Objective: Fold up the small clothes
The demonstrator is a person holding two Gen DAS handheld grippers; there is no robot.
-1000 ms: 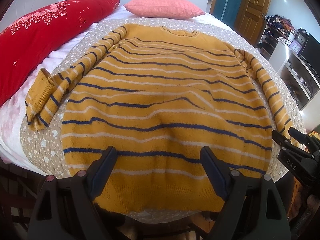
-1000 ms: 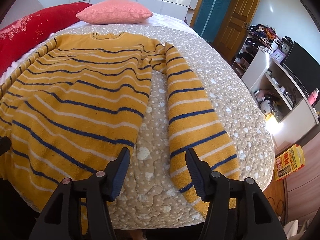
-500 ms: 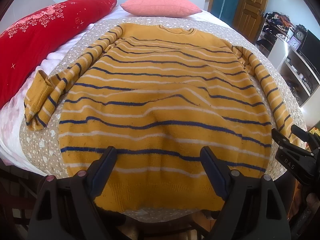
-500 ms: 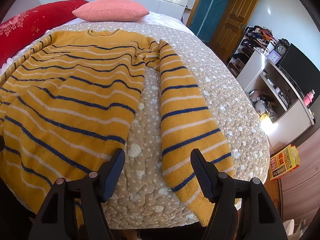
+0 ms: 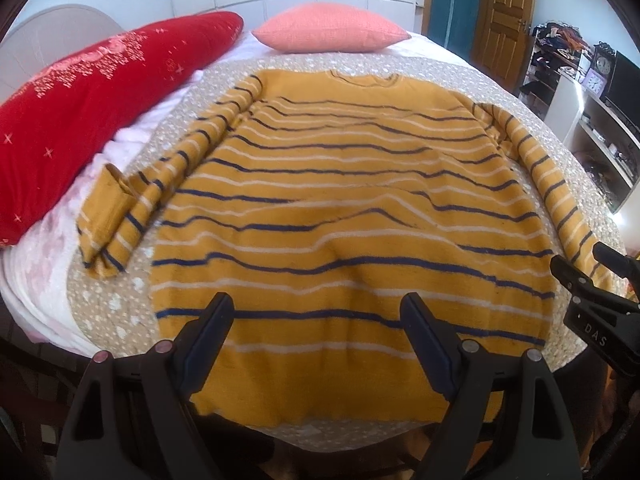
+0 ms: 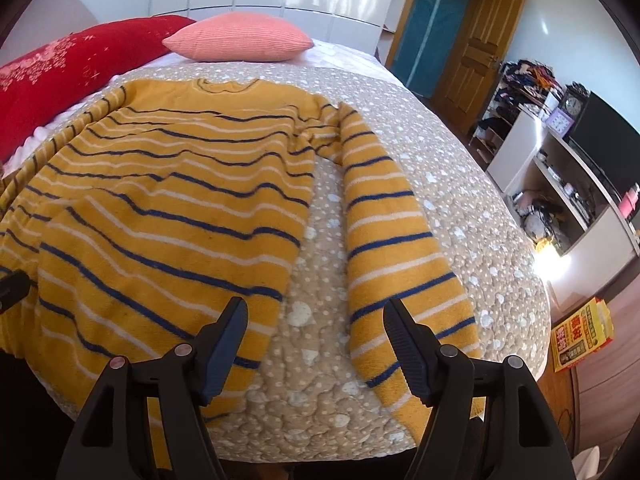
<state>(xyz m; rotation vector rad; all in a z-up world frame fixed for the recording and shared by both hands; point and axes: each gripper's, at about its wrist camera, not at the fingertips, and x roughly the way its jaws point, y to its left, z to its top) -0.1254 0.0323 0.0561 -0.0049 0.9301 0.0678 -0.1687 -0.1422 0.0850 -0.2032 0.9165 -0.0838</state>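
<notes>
Striped sweater spread flat on the bed, unfolded, before the first fold.
Both tongs are released and empty: left gripper hangs over the hem; right gripper, widened since 1 second ago, sits by the right sleeve, probably the next grasp.

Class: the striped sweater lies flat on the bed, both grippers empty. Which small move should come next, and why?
Probably lower the right gripper onto the right sleeve and pinch it. The sweater lies spread flat, that sleeve stretches straight alongside the body, and the open jaws hang just above its cuff end.
</notes>
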